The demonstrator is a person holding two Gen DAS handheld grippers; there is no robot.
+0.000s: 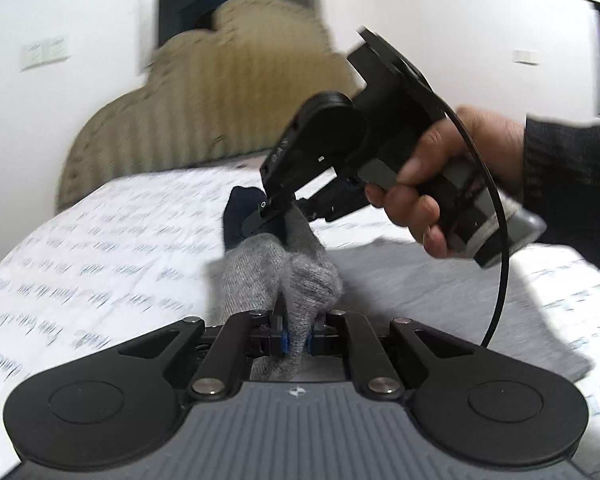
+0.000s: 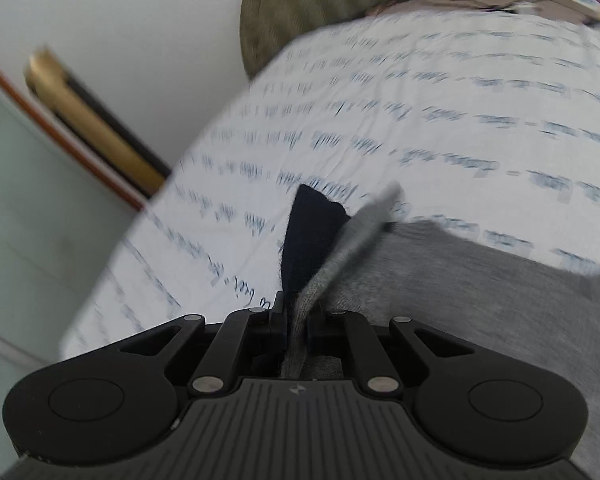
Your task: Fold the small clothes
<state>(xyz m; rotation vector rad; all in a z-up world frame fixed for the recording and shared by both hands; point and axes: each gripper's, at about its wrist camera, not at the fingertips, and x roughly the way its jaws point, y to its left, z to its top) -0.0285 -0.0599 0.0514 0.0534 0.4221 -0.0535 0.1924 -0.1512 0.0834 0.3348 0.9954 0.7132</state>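
Note:
A grey knit sock [image 1: 284, 276] with a dark navy end [image 1: 240, 216] hangs stretched between both grippers above the bed. My left gripper [image 1: 296, 320] is shut on one end of the grey sock. My right gripper [image 1: 270, 216], held by a hand, is shut on the other end near the navy part. In the right wrist view the right gripper [image 2: 298, 316] pinches the grey sock [image 2: 340, 252], with the navy part [image 2: 308, 232] sticking up beyond the fingers.
The bed has a white sheet with blue script print [image 1: 100, 260]. A grey garment [image 2: 480, 288] lies flat on the sheet under the sock. An olive padded headboard [image 1: 220, 92] stands at the far end against white walls.

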